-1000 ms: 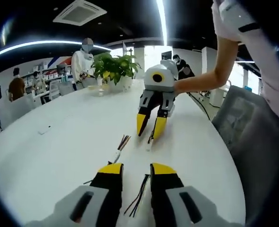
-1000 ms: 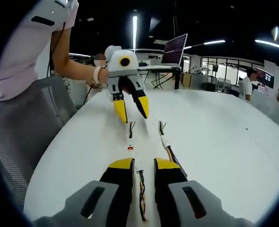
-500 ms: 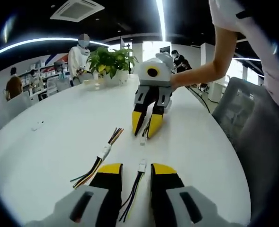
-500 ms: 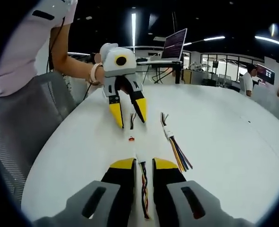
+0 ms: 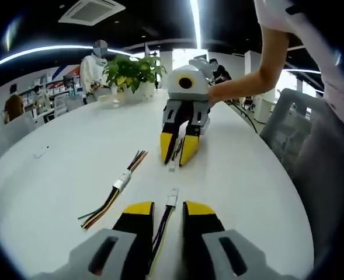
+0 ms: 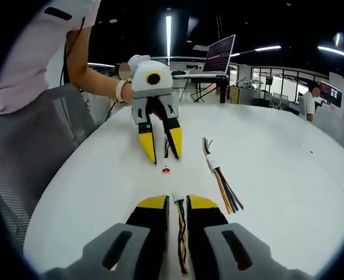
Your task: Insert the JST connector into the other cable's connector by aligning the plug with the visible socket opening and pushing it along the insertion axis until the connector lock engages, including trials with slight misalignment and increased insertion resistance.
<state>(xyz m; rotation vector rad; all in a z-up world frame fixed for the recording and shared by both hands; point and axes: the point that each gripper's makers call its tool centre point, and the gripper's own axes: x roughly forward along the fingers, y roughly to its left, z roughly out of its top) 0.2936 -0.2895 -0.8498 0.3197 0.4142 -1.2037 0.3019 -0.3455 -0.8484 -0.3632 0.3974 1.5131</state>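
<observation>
My left hand-held gripper (image 5: 162, 214) and right hand-held gripper (image 6: 175, 209) each straddled a cable, jaws not visibly clamped. The two connectors faced each other on the bench (image 5: 61, 151), beside the spare cable (image 5: 114, 188). I judged each should be gripped near its housing, keeping the axes collinear.

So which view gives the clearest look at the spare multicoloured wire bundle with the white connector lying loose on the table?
The left gripper view: the spare multicoloured wire bundle with the white connector lies unobstructed and well lit, connector at its middle. The right gripper view shows it too, farther off to one side, beside the left claw, with the connector smaller.
</observation>
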